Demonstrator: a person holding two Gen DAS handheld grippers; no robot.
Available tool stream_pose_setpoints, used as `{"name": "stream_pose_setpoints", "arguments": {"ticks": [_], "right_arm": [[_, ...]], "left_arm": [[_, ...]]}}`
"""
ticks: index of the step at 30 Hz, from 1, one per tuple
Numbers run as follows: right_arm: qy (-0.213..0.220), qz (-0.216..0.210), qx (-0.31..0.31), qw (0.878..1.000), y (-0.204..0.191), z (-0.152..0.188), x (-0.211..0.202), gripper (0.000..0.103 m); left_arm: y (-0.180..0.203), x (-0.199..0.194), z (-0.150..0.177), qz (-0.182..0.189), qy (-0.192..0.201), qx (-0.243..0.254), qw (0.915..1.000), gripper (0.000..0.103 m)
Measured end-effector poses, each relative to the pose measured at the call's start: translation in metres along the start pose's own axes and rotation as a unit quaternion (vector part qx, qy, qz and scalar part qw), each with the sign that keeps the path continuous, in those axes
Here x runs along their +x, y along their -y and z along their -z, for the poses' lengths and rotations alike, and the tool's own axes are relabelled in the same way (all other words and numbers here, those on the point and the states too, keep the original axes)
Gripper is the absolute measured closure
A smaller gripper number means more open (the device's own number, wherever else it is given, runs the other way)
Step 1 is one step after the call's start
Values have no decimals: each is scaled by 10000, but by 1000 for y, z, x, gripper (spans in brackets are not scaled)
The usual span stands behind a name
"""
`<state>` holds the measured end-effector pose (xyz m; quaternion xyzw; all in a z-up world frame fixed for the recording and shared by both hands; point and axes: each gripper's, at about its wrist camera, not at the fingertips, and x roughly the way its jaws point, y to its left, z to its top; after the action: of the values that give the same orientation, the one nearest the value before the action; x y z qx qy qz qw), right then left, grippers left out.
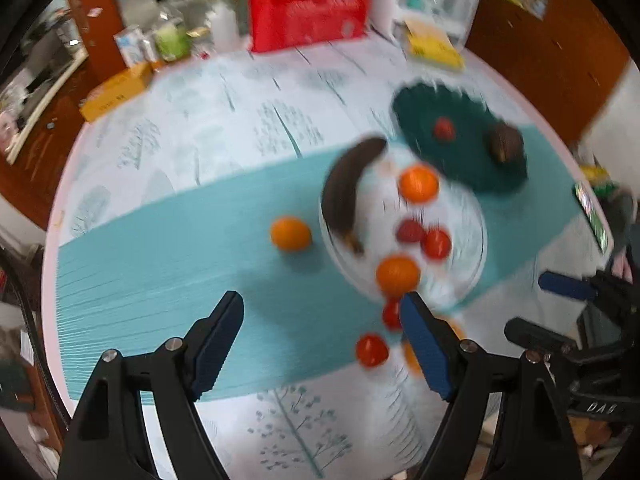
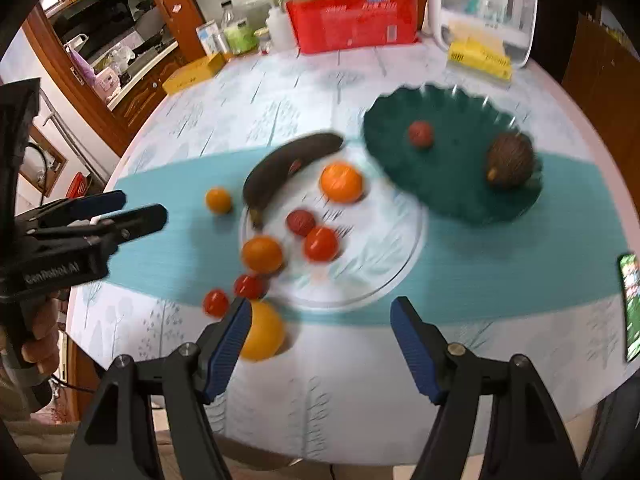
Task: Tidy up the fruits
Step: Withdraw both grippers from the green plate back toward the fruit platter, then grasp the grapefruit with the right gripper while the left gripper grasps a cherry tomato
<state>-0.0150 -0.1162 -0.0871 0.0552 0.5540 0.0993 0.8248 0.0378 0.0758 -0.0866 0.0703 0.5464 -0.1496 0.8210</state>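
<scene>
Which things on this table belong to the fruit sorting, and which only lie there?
For the job:
- dark banana
- oranges, e.g.
- tomatoes, e.g.
- clear plate
- green dish
- brown round fruit

Just lying about:
- red box
- yellow box
- phone

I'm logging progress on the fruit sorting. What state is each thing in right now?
Left gripper: open, empty.
Right gripper: open, empty.
Banana: lying across the clear plate's rim.
Green plate: holds two fruits.
Big orange: on the table, off both plates.
</scene>
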Motion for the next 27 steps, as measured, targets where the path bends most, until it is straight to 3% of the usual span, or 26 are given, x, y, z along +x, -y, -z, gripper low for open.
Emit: {"name": "stream_pose_setpoints", "arguments": {"ticks": [8,20,24,27], "right_arm": [[-226,-300,15,9993,-22,28,25,31],[-324,-235,-255,9989,-39,34,71,31],[-211,-296,-278,9990,-41,37,76,50],[-115,-210,-248,9994,-40,39,75,52]], "left_arm": [[-1,33,43,354,-389,608,9968,24],[5,57,52,533,-390,1283,9895,31],[5,64,50,700,-451,1245,9887,34],[8,67,48,782,-477,1298,9873,34]]}}
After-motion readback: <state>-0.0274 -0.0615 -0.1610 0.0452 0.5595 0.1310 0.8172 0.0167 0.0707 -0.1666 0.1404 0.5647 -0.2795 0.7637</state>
